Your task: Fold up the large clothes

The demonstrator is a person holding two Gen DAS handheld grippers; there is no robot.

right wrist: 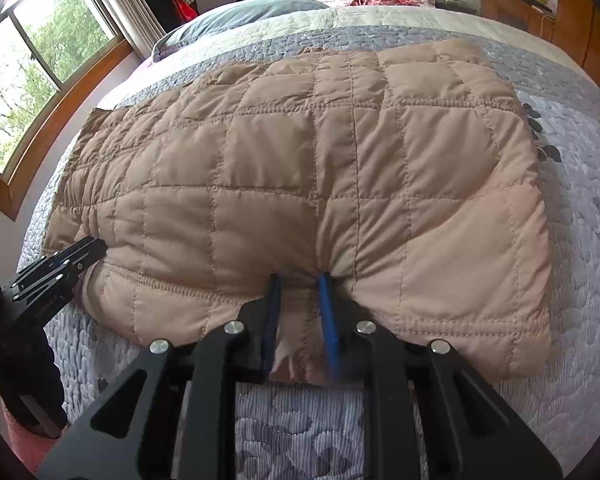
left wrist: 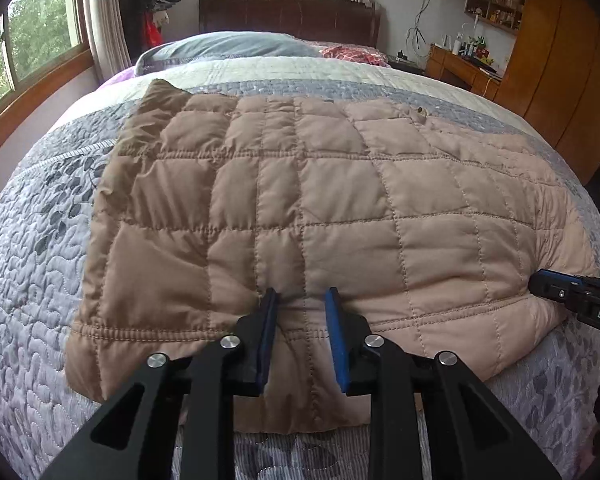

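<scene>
The quilted jacket [left wrist: 300, 200] lies spread across the grey patterned bedspread [left wrist: 28, 264], its padded tan panels facing up and its near hem hanging just over the bed's front edge. A darker brown part shows at the far left corner. The left gripper [left wrist: 302, 296] has its 2 blue pads set on either side of a bunched ridge of the hem; the jaws stand narrow and pinch that fabric. The right gripper [right wrist: 300, 280] does the same further along the same edge, with creases fanning out from the pinch, so the cloth there is plainly held.

This looks like the start of a fold: both grips are set on the near edge, and nothing is doubled over yet. The next move likely calls for lifting both pinches together and carrying the hem toward the headboard [left wrist: 288, 12], keeping the 2 hands level so the edge lands straight. The puffy filling may slip from narrow pads.
</scene>
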